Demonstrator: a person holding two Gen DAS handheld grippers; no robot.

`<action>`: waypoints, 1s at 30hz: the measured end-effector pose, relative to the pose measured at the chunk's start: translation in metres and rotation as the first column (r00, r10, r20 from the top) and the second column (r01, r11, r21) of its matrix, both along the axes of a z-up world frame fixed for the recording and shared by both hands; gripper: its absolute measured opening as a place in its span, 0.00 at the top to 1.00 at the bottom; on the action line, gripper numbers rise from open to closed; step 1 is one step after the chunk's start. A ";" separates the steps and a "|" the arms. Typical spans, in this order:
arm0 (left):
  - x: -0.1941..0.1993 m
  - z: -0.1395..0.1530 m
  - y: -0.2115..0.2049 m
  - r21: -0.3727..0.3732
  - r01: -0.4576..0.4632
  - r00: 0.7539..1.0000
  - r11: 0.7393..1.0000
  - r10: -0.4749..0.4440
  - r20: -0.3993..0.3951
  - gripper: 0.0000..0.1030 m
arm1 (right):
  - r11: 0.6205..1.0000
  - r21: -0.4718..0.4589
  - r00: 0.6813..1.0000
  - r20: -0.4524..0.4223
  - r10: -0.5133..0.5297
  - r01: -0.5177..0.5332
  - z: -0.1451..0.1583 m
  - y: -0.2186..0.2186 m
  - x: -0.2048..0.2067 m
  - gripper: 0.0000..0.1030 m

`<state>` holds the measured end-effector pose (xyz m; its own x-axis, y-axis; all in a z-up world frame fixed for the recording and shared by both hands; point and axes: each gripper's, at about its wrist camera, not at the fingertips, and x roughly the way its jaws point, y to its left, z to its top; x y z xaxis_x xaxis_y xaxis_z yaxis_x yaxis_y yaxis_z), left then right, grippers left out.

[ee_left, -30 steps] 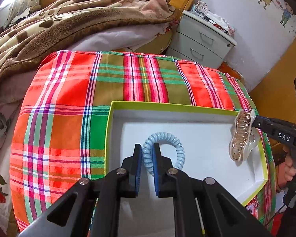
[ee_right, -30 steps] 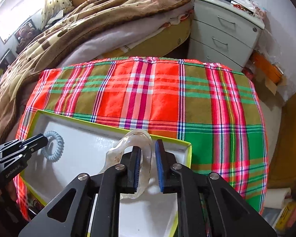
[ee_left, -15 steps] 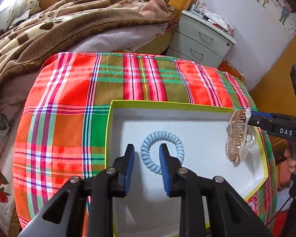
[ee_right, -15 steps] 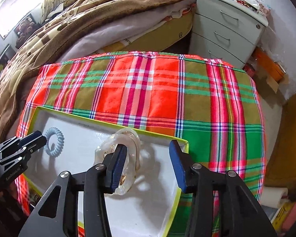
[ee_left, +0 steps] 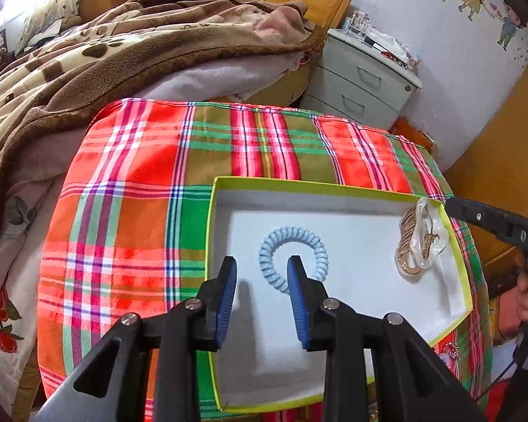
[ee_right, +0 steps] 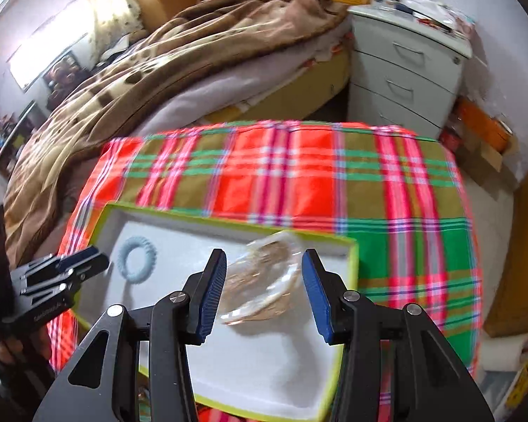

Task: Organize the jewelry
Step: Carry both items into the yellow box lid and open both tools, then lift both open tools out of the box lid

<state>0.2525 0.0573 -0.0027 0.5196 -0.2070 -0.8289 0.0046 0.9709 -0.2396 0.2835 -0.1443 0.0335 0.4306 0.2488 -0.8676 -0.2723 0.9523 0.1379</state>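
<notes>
Both tools spread wide over the box, both pieces lying inside it

Left tool (ee_left: 262, 277) is parted and gripping nothing, its right pad overlapping the near edge of the blue hair tie (ee_left: 292, 255), which lies flat on the white floor toward the left-middle of the box (ee_left: 301, 183). Right tool (ee_right: 264, 285) is spread wider, nothing pinched, with the hair clip (ee_right: 264, 288) lying between its pads, blurred in that view. From the left camera the hair clip (ee_left: 419, 241) sits against the right wall, near the far corner. Bare white floor runs between the two pieces and along the near side. Plaid table (ee_left: 130, 218) shows wide beyond the box's far and left rims
</notes>
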 end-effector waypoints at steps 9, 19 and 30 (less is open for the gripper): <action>-0.026 0.003 0.002 0.002 0.000 1.000 1.000 0.000 0.006 0.65 | 0.988 -0.154 1.000 0.027 -0.009 0.013 -0.018 0.007 -0.009 0.55; -0.056 0.022 0.003 0.032 -0.004 0.998 0.999 0.002 0.060 0.64 | 0.960 -0.267 0.995 0.080 -0.064 0.083 -0.016 -0.021 -0.016 0.55; -0.089 0.017 0.021 -0.033 0.007 0.999 0.999 -0.006 0.042 0.63 | 0.992 -0.113 0.975 0.217 -0.035 0.061 0.019 -0.027 -0.074 0.55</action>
<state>0.1632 0.0781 0.0145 0.5524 -0.2379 -0.7989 0.0218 0.9622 -0.2714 0.2099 -0.1710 0.0521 0.6188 0.1240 -0.7757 -0.2365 0.9711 -0.0335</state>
